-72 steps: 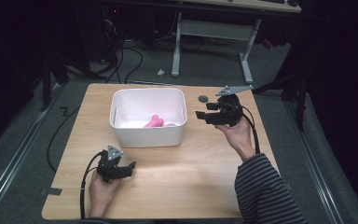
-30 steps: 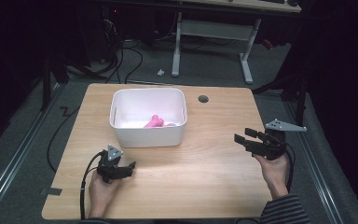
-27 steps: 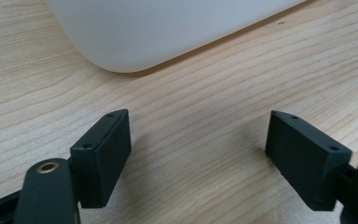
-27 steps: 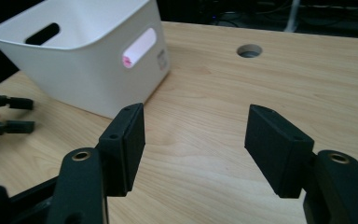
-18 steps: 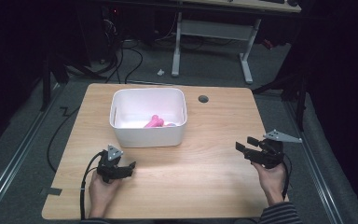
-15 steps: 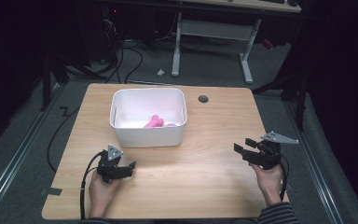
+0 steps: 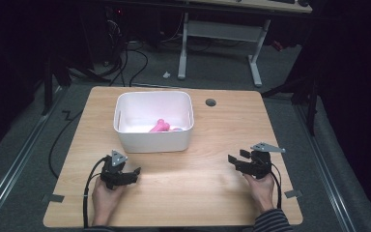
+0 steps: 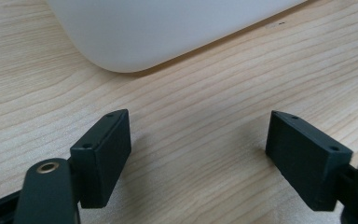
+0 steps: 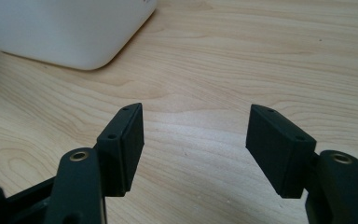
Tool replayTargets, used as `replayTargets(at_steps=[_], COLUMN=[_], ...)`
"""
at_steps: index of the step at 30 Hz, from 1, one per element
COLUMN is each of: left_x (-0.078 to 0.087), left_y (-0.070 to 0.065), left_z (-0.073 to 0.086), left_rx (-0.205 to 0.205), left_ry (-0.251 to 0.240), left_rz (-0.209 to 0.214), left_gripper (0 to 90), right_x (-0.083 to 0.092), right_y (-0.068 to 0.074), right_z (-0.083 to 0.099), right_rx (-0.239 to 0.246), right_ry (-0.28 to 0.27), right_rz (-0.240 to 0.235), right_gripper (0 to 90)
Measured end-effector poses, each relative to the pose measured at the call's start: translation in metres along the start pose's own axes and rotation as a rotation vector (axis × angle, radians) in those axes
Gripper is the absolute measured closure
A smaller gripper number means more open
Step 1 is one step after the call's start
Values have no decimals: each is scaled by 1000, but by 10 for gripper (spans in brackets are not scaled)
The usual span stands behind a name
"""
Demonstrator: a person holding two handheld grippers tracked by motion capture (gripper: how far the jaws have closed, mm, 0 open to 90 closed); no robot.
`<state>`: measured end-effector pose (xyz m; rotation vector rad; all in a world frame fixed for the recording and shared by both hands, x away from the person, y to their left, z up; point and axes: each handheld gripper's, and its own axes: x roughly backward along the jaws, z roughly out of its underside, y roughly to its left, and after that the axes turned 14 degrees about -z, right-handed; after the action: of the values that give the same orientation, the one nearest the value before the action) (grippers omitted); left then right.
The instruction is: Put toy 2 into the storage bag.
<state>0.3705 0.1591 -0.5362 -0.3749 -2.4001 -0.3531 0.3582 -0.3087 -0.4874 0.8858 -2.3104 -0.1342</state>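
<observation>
A white bin stands on the wooden table, with a pink object lying inside it. My left gripper rests low over the table just in front of the bin's near left corner, open with nothing between its jaws; in the left gripper view the bin's wall is close ahead. My right gripper sits at the near right, pointing left. Its jaws have just been opening a little and stand open over bare wood, the bin's corner farther off.
A small round hole is set in the table behind the bin at the right. Cables trail from both grippers toward the near edge. Beyond the table's far edge are a dark floor with cables and a white desk frame.
My right hand has come back from beside the bin's far right corner to the near right of the table and sunk toward the wood. The left hand has kept still.
</observation>
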Motion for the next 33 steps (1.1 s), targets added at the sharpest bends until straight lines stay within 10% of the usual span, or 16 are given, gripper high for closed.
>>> replayTargets(at_steps=[33], left_x=[0], left_y=[0], left_z=[0], left_rx=[2], left_ry=[0], left_rz=[4], left_gripper=[219], right_x=[-38], right_y=[1], right_z=[26], right_rx=[64], right_ry=[135], right_rz=[92], right_gripper=[364])
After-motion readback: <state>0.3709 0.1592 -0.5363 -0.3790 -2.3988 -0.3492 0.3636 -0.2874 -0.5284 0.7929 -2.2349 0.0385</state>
